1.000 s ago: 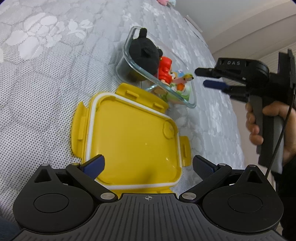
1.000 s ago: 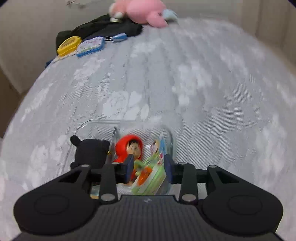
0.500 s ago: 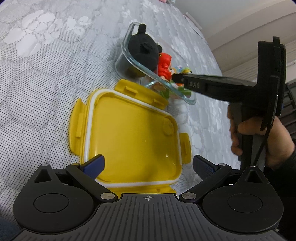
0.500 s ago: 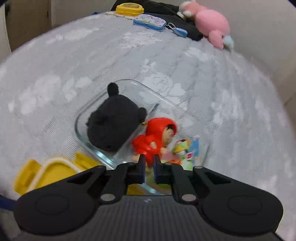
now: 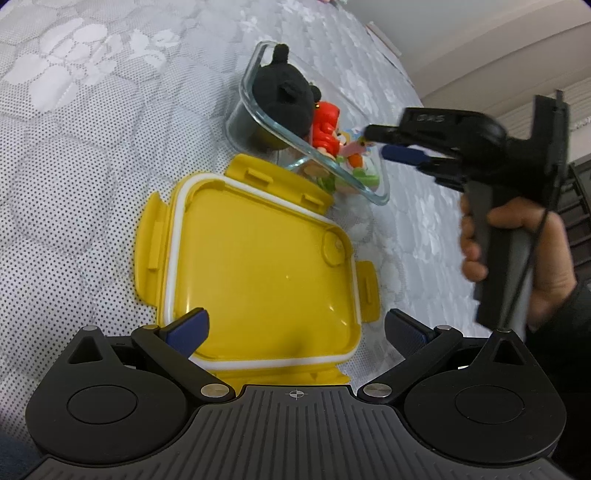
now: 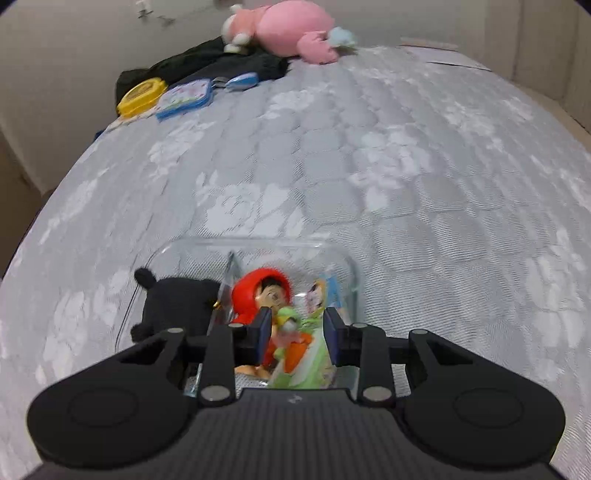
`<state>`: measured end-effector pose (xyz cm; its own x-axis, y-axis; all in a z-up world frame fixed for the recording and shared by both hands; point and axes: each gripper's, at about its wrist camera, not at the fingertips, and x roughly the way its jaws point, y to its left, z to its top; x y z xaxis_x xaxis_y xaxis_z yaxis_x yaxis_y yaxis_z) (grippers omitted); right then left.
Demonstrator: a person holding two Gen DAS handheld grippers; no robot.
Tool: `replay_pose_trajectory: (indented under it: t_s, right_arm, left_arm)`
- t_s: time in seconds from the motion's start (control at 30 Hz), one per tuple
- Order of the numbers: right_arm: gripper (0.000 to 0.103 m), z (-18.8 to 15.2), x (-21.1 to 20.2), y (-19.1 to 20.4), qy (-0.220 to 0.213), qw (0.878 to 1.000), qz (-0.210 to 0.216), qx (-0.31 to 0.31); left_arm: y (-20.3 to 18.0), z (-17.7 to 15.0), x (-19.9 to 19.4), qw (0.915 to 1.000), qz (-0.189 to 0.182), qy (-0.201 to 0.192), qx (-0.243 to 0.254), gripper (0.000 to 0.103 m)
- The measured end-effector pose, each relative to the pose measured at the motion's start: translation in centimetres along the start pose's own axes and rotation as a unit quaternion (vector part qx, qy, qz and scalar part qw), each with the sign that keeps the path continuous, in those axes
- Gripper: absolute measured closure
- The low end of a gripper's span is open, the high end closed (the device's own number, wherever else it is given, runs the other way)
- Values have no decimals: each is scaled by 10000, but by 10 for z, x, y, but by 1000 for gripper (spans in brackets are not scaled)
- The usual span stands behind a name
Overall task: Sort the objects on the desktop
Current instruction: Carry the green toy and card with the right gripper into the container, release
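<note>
Right gripper [image 6: 295,330] pulled back, jaws opening above glass box [image 6: 352,280]; left gripper [image 5: 295,325] wide over yellow lid [image 5: 258,273].

Bed cover [image 6: 424,177] grey, white floral quilt pattern, dotted mesh up close. Lid [image 5: 258,266] yellow, white seal rim. Clear glass container [image 5: 332,162]. Inside: black plush [image 5: 284,92], red-hooded figure [image 6: 264,291], green-orange toy [image 6: 295,343]. Both claws black with blue pads [image 5: 188,325]. Far end: pink plush [image 6: 291,29], yellow case [image 6: 142,96], blue-rimmed white case [image 6: 184,98], black cloth [image 6: 207,64].
</note>
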<state>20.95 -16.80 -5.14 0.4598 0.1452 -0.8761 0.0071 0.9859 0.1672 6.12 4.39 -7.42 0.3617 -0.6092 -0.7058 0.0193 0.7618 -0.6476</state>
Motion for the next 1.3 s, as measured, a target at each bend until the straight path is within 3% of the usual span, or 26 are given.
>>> replay_pose_trajectory:
  t_s: [0.03,0.1,0.17,0.3,0.37,0.43,0.53,0.63,0.7,0.8,1.1,1.3]
  right_arm:
    - [71,-2,5,4,48,10000,-20,-83]
    - [83,-5,12,17,31,9983,-245,-519]
    - [84,-9,15,34,-103,9901,-584,-1274]
    - [85,-31,8,73,-691,9414,-1347,-3016]
    - [85,-37,7,79,-665,9329,-1297,-3294]
    - [84,-37,8,80,-550,9357,-1235,-3257]
    - [75,-19,1,62,-240,9685,-665,-2388]
    - [74,3,-17,36,-518,9882,-494,-1355]
    - [74,12,-25,24,-687,9902,-643,-1033]
    - [77,16,-19,16,-587,9904,-727,-1017]
    - [81,5,16,29,-534,9933,-523,-880]
    - [81,1,28,32,-3,9954,-534,-791]
  left_arm:
    - [0,0,0,10000,0,4,-3,0]
    - [0,0,0,10000,-1,12,-7,0]
    - [0,0,1,10000,-2,19,-11,0]
    - [1,1,2,10000,-4,24,-20,0]
    - [0,1,2,10000,1,33,-14,0]
    - [0,0,2,10000,-2,37,-2,0]
    - [0,0,1,10000,-23,25,-16,0]
    - [1,1,1,10000,-25,26,-38,0]
    - [0,1,1,10000,-16,38,-23,0]
    - [-1,0,1,10000,-13,43,7,0]
    - [1,1,2,10000,-9,68,-10,0]
    - [1,0,2,10000,-21,85,-44,0]
